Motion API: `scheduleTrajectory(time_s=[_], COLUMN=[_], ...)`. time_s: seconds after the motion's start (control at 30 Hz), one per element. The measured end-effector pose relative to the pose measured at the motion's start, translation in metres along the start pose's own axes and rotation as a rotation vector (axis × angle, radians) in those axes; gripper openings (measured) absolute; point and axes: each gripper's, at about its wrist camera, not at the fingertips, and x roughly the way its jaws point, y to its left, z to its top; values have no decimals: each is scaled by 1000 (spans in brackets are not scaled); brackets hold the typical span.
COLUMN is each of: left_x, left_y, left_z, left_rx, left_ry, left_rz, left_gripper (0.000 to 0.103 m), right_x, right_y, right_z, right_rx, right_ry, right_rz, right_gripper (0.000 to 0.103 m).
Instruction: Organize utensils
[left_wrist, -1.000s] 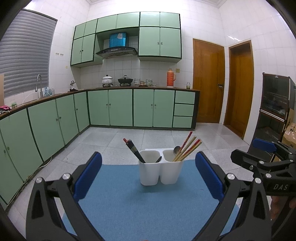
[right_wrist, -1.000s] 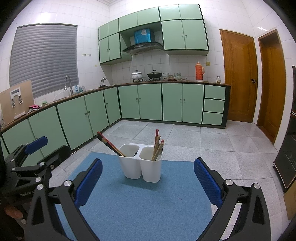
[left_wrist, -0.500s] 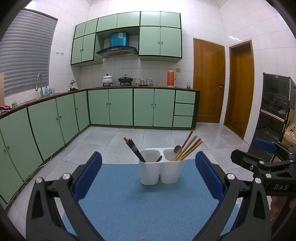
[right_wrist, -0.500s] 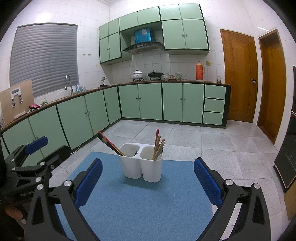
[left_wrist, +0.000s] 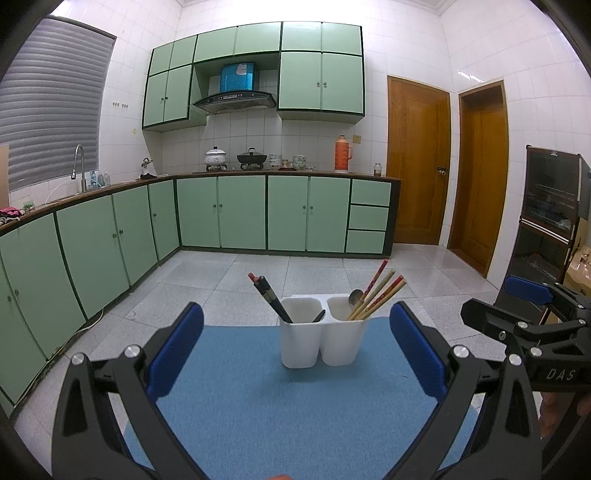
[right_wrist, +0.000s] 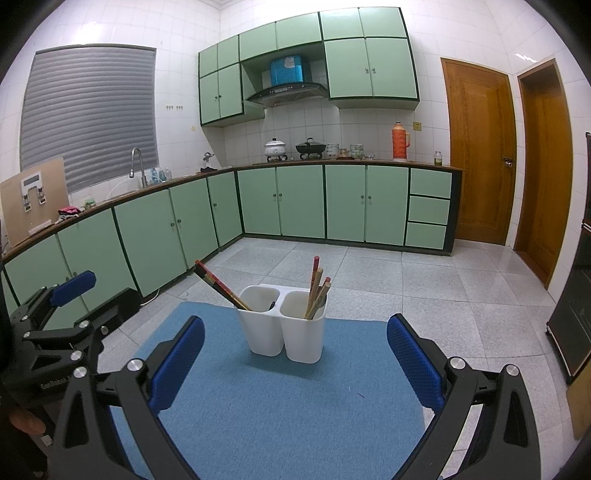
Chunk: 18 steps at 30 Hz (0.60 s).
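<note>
Green cabinets (left_wrist: 240, 214) and white wall tiles are noted along the far side of a kitchen, with two wooden doors (left_wrist: 417, 162) at the right. Nearer the cameras, a blue mat (left_wrist: 258, 398) is laid over the work surface, and a white two-compartment holder (left_wrist: 323, 334) is set upright near its far edge.

Dark chopsticks (left_wrist: 267, 295) are seen leaning leftward out of the left compartment, where a short dark tip, not identifiable, also shows. Wooden and red chopsticks (left_wrist: 380, 291) are seen leaning rightward out of the right compartment, together with a spoon (left_wrist: 355, 297). No loose utensil is observed on the mat in either view.

The left gripper (left_wrist: 295, 354) is held low over the mat's near end, well short of the holder; its jaws are spread wide with nothing between them. The right gripper (right_wrist: 295, 360) is held likewise, jaws wide apart and empty. Each gripper is also visible at the edge of the other's view.

The step in hand cannot be fixed with certainty: it is judged that either sorting has not begun or the utensils have all been placed. If sorting is to be done, a narrow shaft would have to be approached from above and pinched near its upper end, and the light holder may need steadying by the other gripper.
</note>
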Motion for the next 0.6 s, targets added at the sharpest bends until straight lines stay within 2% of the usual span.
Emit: scheduleTrajectory(time_s=[0.6], left_x=[1], left_y=[0], left_z=[-1], left_rx=[0], left_ry=[1], left_rz=[-2], left_gripper=[98], right_x=[0], right_y=[2], right_z=[1], right_rx=[0], right_ry=[3], right_rz=[-1], right_gripper=[97])
